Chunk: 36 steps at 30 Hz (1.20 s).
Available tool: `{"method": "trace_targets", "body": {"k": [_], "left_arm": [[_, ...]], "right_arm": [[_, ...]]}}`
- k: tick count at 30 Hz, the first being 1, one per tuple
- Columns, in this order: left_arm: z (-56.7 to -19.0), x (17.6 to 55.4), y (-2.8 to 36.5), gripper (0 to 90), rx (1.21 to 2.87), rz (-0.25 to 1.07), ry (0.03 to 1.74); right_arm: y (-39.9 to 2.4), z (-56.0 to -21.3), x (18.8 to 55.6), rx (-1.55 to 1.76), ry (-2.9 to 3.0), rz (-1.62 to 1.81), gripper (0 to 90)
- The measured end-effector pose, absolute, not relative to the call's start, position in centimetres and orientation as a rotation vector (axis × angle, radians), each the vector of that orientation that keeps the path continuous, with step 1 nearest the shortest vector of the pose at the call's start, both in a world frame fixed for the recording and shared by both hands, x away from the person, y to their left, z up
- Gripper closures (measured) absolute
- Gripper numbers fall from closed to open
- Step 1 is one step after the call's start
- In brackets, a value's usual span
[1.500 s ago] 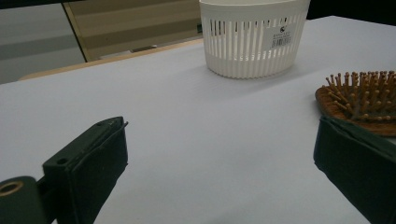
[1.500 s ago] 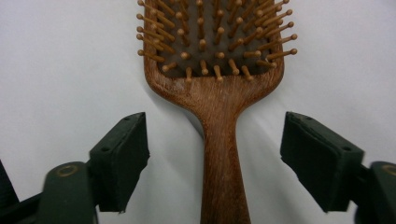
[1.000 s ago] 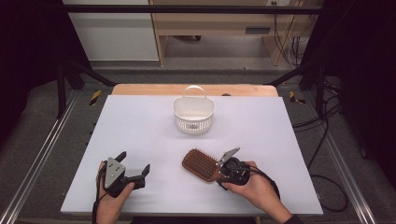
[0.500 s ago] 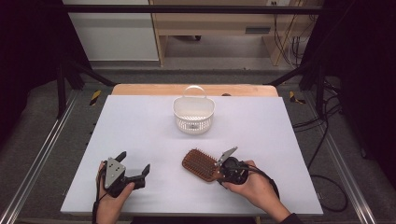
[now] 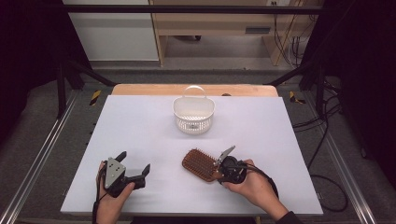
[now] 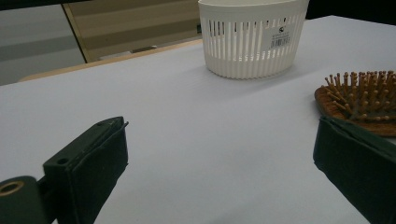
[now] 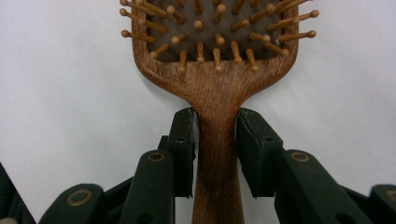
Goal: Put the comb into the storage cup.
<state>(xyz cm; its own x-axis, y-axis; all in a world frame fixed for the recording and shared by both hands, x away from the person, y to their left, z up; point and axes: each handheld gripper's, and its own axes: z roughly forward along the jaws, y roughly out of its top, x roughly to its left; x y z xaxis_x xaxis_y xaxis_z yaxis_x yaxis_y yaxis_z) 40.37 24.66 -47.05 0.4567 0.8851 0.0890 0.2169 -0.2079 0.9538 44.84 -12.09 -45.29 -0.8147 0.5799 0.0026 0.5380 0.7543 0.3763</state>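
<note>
Firmly gripped at the neck: a wooden hairbrush, stiff and light, held by the right gripper.

Seen along the right gripper (image 7: pixel 215 154), the jaws press on both sides of the hairbrush (image 7: pixel 217 88) handle just below the head, which looks the best hold: narrow, rigid wood, though its smooth finish could slip or pivot under the pads. It is a brown paddle brush with round-tipped wooden pins on a dark cushion, pins up; I judge it light, hard and not fragile, the pins being the weak part. It lies at the near right of the white surface (image 5: pixel 140 126). The left gripper (image 5: pixel 135 173) rests at the near left, jaws wide and empty. Farther back stands a white slotted basket (image 5: pixel 194 116).
</note>
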Motion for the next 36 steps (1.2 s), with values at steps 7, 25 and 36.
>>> {"method": "trace_targets", "body": {"k": [7, 25, 36], "left_arm": [[-47.0, 40.4, 24.6, 3.1, 1.701, 0.825, 0.954], [-46.9, 40.3, 24.5, 3.5, 1.694, 0.817, 0.948], [-45.0, 39.8, 23.2, 3.8, 1.628, 0.674, 0.891]], "right_arm": [[-12.0, -45.2, 45.4, 0.917, 2.866, 0.527, 71.5], [-12.7, -44.4, 44.5, 0.864, 2.769, 0.695, 72.9], [-13.5, -43.0, 44.5, 0.853, 2.576, 0.974, 72.9]]}}
